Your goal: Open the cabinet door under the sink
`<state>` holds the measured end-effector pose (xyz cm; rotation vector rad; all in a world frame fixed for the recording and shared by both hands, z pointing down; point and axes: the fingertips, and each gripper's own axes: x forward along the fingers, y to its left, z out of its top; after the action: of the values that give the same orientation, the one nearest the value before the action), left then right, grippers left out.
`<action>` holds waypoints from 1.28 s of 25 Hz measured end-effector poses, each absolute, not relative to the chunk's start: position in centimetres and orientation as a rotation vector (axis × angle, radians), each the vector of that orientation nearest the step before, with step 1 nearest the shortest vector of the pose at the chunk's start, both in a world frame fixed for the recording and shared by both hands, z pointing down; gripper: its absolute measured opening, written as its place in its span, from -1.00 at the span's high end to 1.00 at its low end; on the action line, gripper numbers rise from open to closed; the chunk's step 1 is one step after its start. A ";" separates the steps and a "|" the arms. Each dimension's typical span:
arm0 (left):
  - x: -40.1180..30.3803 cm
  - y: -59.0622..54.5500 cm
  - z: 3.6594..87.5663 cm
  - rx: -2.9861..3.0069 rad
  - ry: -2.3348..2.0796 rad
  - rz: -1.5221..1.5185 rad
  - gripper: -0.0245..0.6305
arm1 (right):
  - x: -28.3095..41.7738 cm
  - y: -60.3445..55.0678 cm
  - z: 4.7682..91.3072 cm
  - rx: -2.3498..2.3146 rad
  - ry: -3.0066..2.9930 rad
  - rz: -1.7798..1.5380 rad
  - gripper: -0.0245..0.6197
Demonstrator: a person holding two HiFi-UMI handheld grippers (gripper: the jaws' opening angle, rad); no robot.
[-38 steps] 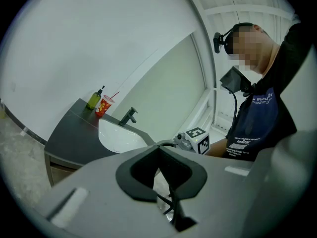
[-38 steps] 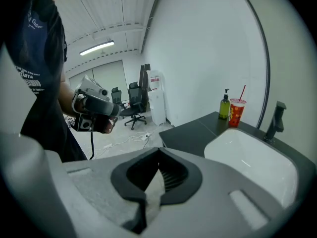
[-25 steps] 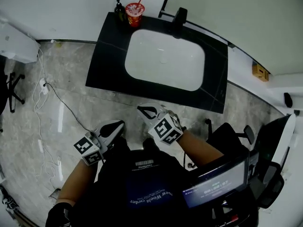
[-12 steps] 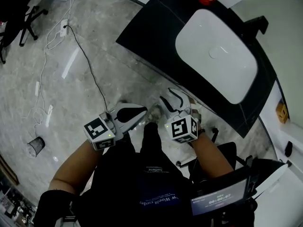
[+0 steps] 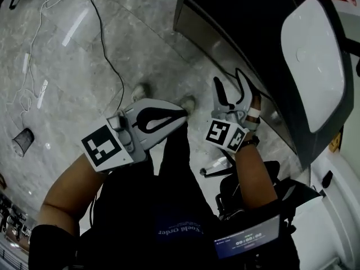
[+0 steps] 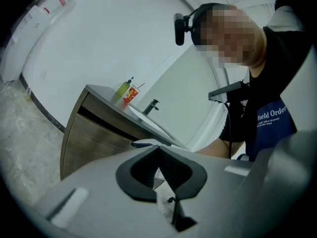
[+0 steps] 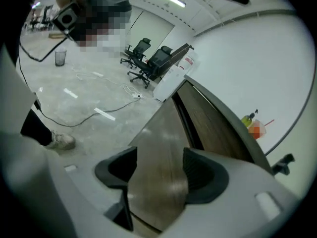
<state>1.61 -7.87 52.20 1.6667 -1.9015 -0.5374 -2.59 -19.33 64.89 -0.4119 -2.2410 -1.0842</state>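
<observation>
The left gripper [image 5: 181, 113] is holding its fingers together, with nothing between them. The cabinet door [image 6: 81, 143] is showing beyond and left of those fingertips, apart from them. The right gripper [image 5: 229, 82] is opening. Its fingers [image 7: 200, 175] are standing apart, pointing at the door front below the sink [image 5: 315, 61]. The wood panel is showing between them, unclamped.

Left gripper [image 5: 181, 115] points forward, jaws together, nothing between them; bare left forearm [image 5: 70, 193] runs behind it. Right gripper [image 5: 228, 79] sits just beside it, tilted downward, jaws apart and opening, pads pressing on nothing. Right forearm [image 5: 253, 173] bare, strap at wrist.
</observation>
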 end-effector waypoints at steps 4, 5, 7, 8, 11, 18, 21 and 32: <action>2.3 -7.3 53.6 1.683 -1.880 -0.562 0.93 | -3.8 -20.6 65.7 -0.302 -2.207 -1.270 -0.09; 2.7 -7.0 53.8 1.686 -1.870 -0.568 0.93 | -4.0 -21.0 65.7 -0.277 -2.191 -1.308 -0.10; 3.3 -6.2 54.6 1.699 -1.848 -0.561 0.93 | -4.8 -21.3 66.0 -0.225 -2.165 -1.380 -0.13; 3.4 -5.8 55.0 1.707 -1.837 -0.552 0.93 | -5.4 -21.2 66.2 -0.202 -2.156 -1.416 -0.14; 4.1 -4.9 56.2 1.727 -1.812 -0.532 0.93 | -6.4 -20.9 66.7 -0.147 -2.128 -1.519 -0.15; 4.6 -3.7 57.8 1.722 -1.787 -0.556 0.93 | -7.9 -21.9 67.4 0.033 -2.054 -1.624 -0.17; 4.8 -2.7 58.0 1.721 -1.777 -0.562 0.93 | -8.4 -21.7 67.4 0.102 -2.024 -1.639 -0.18; 4.6 -2.3 57.6 1.737 -1.762 -0.590 0.93 | -6.9 -20.3 67.5 -0.165 -2.017 -1.306 -0.26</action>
<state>4.61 -2.26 57.55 1.7373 -1.7617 -0.5896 -6.86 -20.27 67.53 -0.1650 -2.0166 -1.3058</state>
